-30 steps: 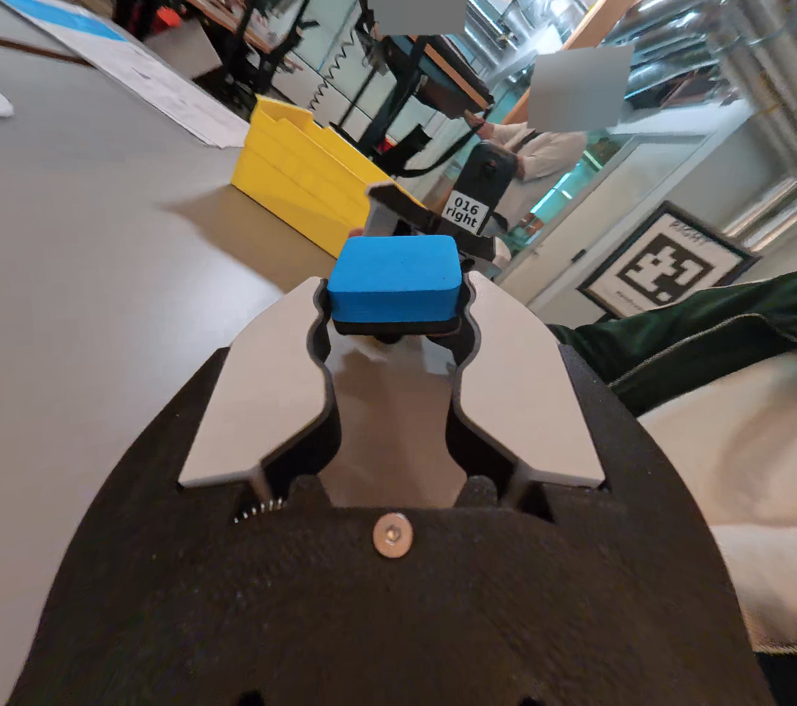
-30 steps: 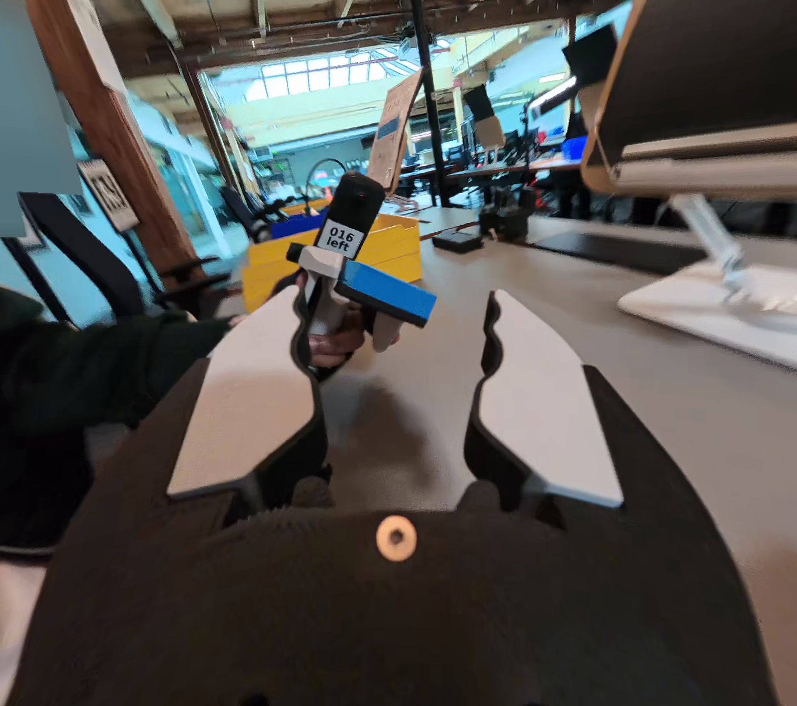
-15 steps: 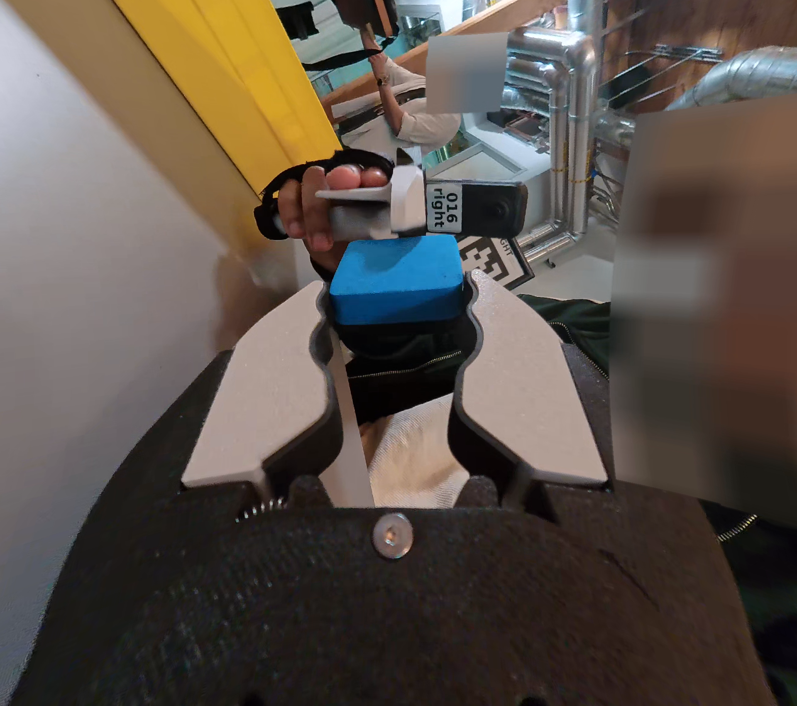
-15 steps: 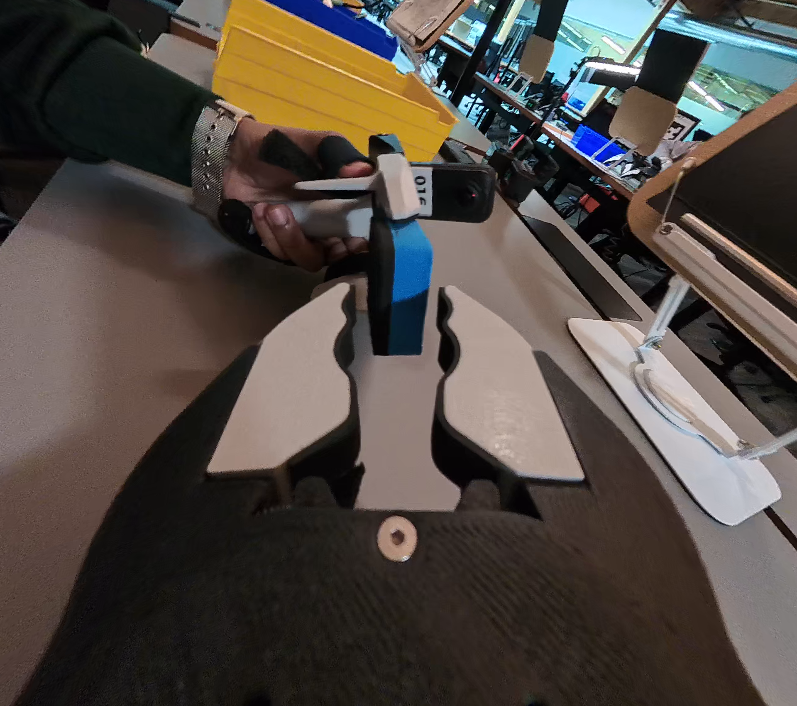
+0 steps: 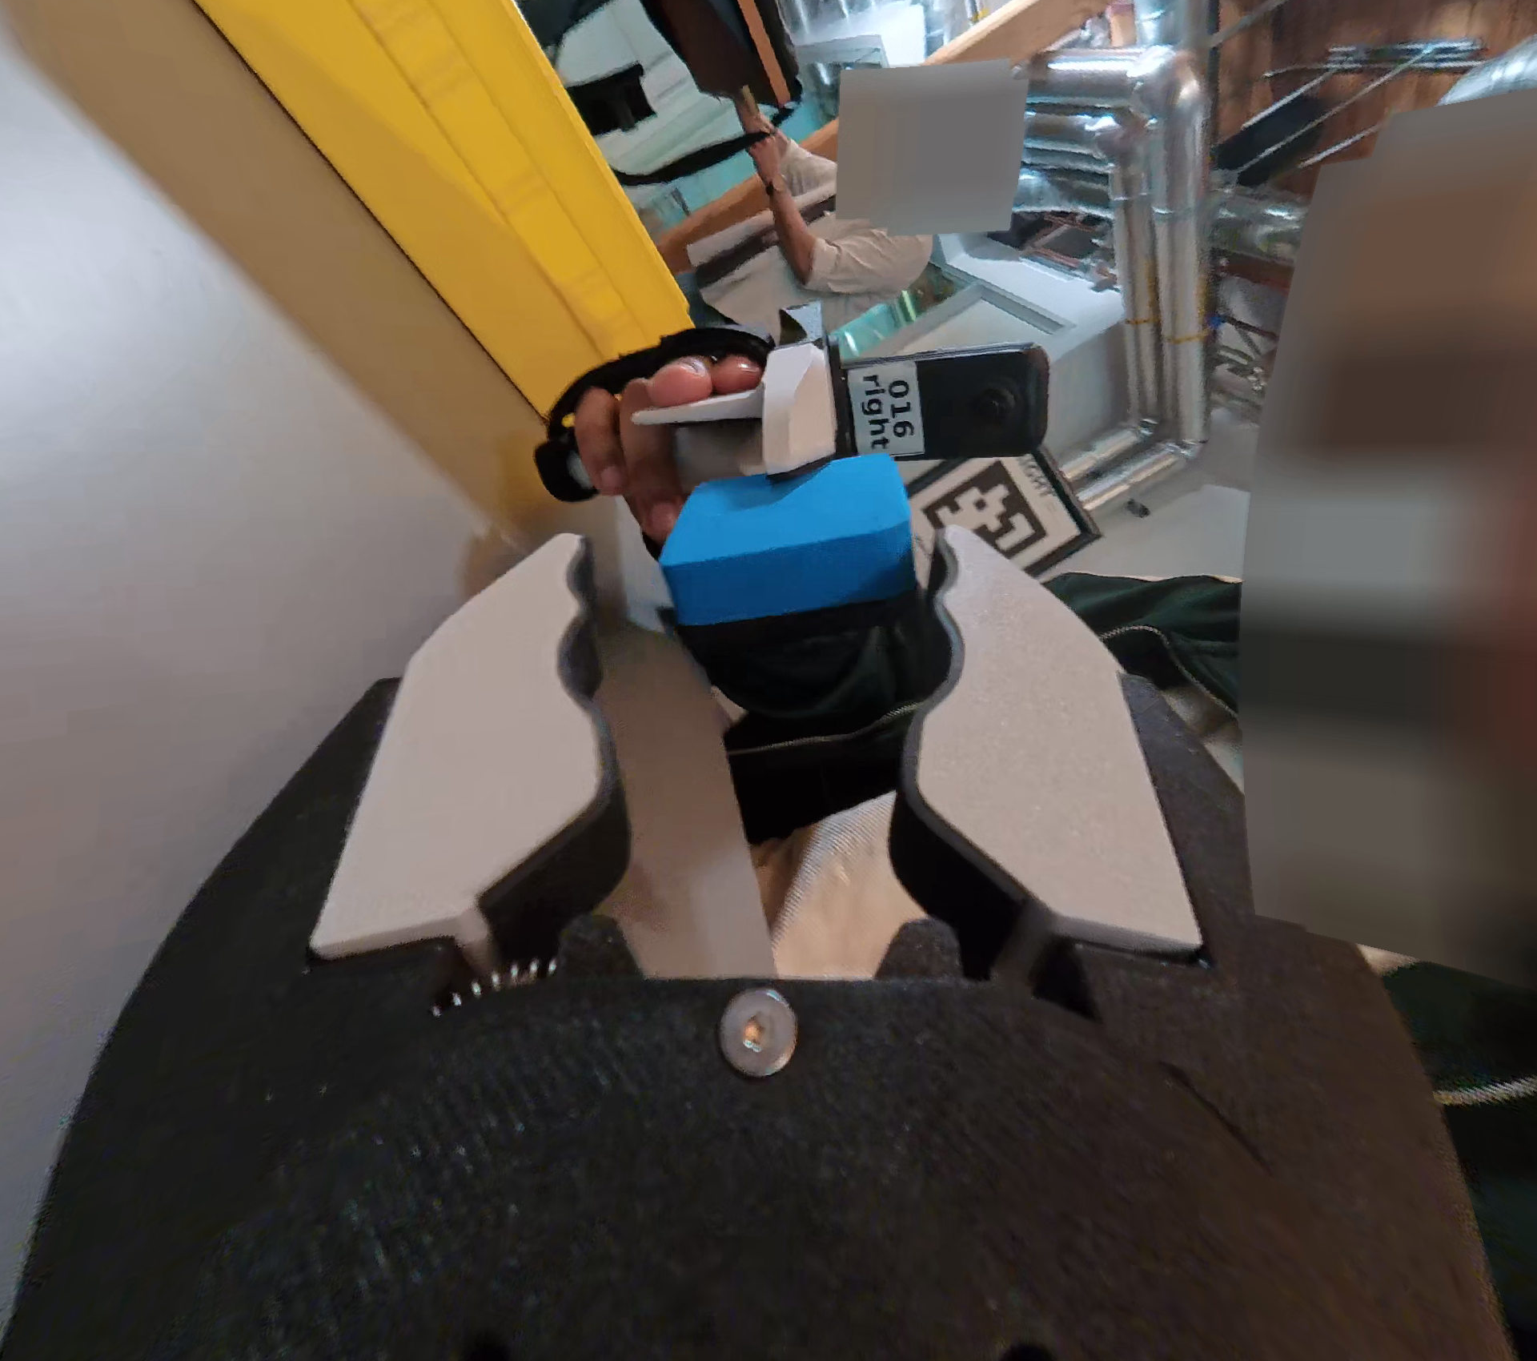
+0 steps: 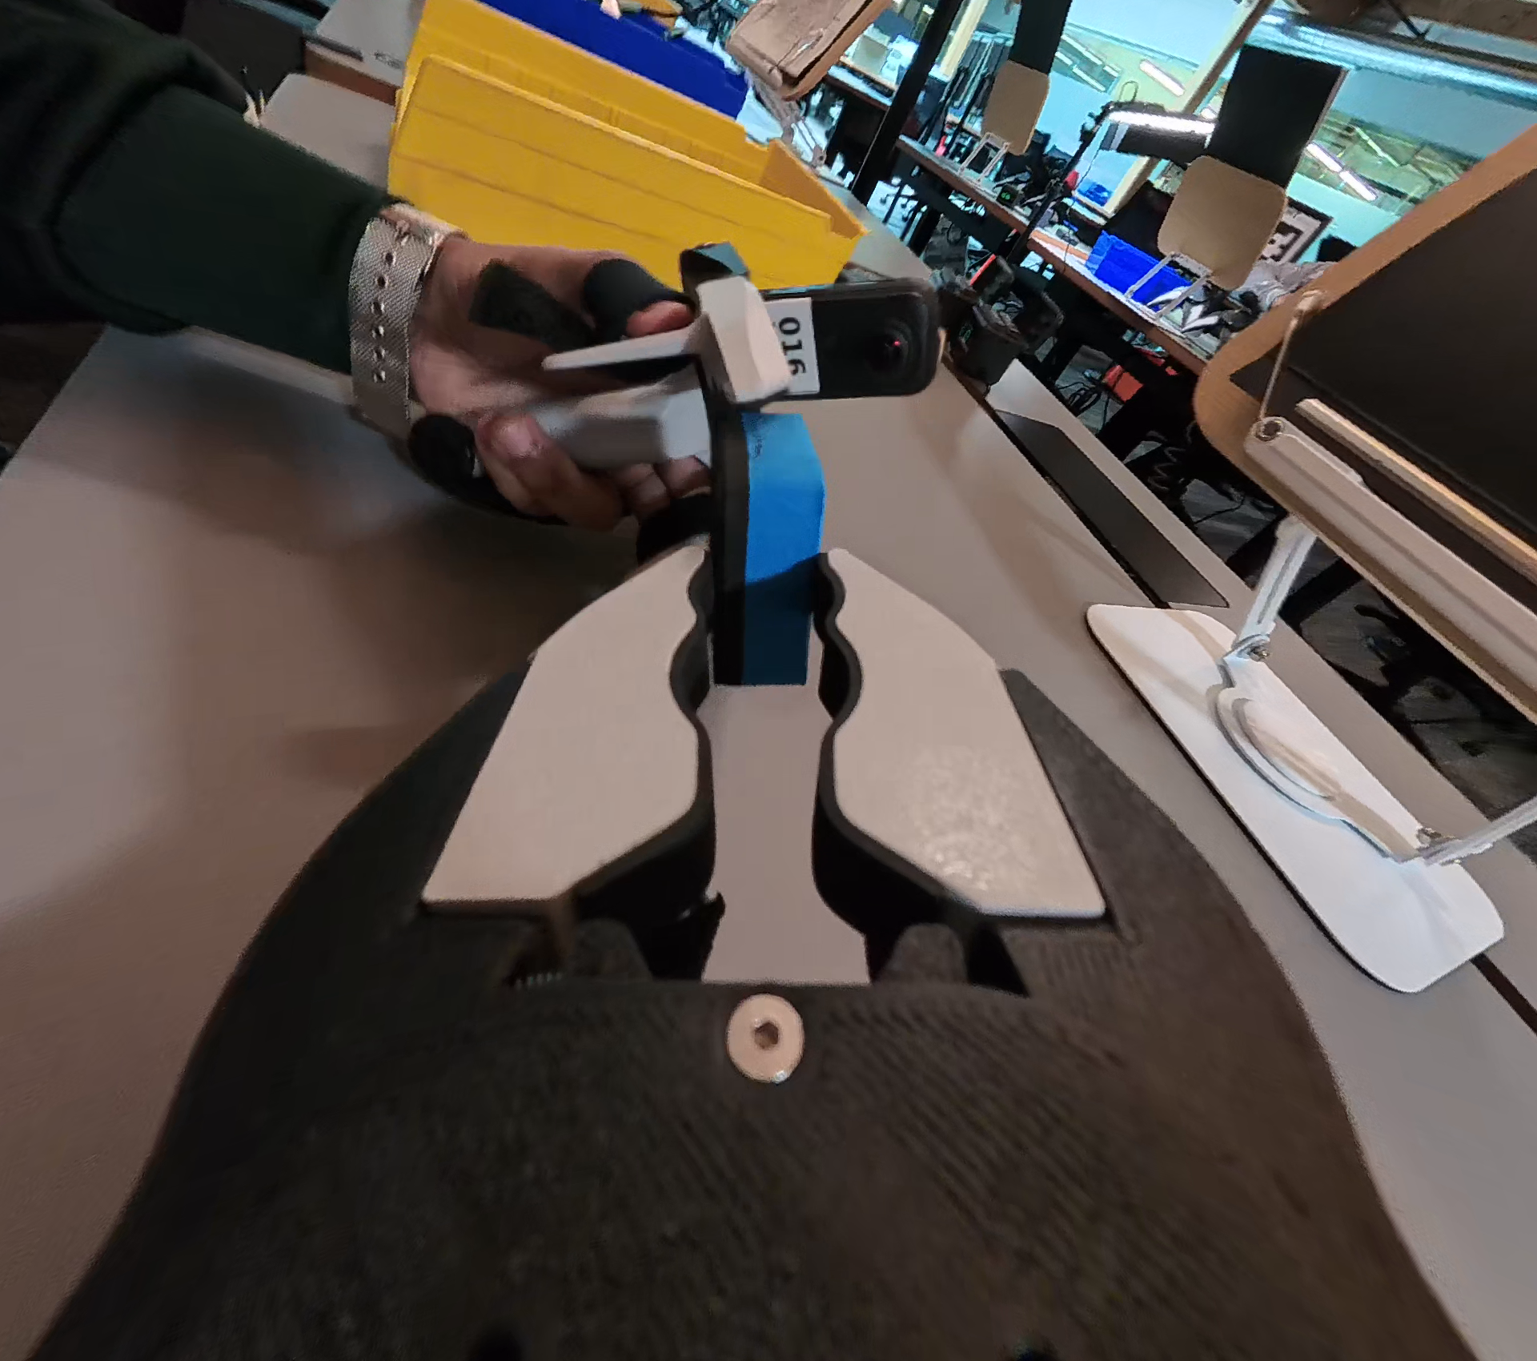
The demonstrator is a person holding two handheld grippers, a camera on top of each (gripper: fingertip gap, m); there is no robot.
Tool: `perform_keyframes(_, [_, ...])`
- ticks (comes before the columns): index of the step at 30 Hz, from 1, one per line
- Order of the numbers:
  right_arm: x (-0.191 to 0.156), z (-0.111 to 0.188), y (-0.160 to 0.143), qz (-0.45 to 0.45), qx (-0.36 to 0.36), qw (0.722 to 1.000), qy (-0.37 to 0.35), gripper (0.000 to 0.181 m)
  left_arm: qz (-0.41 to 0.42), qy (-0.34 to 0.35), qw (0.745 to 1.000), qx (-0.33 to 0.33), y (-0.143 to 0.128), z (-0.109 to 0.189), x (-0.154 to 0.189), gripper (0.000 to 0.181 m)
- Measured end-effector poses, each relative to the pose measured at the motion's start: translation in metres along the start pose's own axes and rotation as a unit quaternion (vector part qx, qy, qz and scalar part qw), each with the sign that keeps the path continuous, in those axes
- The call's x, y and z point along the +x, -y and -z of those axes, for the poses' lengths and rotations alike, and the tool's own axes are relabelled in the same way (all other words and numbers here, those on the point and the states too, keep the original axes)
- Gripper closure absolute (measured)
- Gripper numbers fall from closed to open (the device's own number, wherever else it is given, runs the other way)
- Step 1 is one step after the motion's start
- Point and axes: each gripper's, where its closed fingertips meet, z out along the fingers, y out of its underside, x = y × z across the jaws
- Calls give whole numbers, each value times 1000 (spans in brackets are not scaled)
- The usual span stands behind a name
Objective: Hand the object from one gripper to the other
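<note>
The object is a blue foam block (image 6: 782, 531) with a black backing, held on edge above the grey table (image 6: 208, 614). My right gripper (image 6: 765, 597) is shut on its lower end, one finger on the black face and one on the blue face. In the left wrist view the block (image 5: 782, 547) sits between the tips of my left gripper (image 5: 761, 556), whose jaws stand open with a gap on each side. The left gripper, held by a hand, also shows in the right wrist view (image 6: 732, 356), and the right gripper shows in the left wrist view (image 5: 832, 406), right behind the block.
A yellow bin (image 6: 599, 173) stands on the table behind the hand, with a blue bin (image 6: 615, 32) beyond it. A white stand base (image 6: 1289, 780) lies at the right under a raised board. A person (image 5: 840, 240) sits far off.
My right gripper came up to the block and shut on it. My left jaws have opened off the block. Both views rolled as the grippers turned.
</note>
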Motion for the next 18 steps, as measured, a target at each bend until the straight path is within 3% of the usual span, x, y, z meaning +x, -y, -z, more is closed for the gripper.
perform_keyframes(1, [3,1,2,-13,8,1000,-3,159,-14,7,1000,6,2,1,0,96])
perform_keyframes(4, [12,8,2,-104,13,995,-2,159,-61,8,997,43,13,5,6,91])
perform_keyframes(8, [15,14,6,-302,35,951,59,159,-156,30,986,53,18,7,12,106])
perform_keyframes(18, [18,17,10,-406,70,905,102,159,-306,67,949,23,8,-4,21,137])
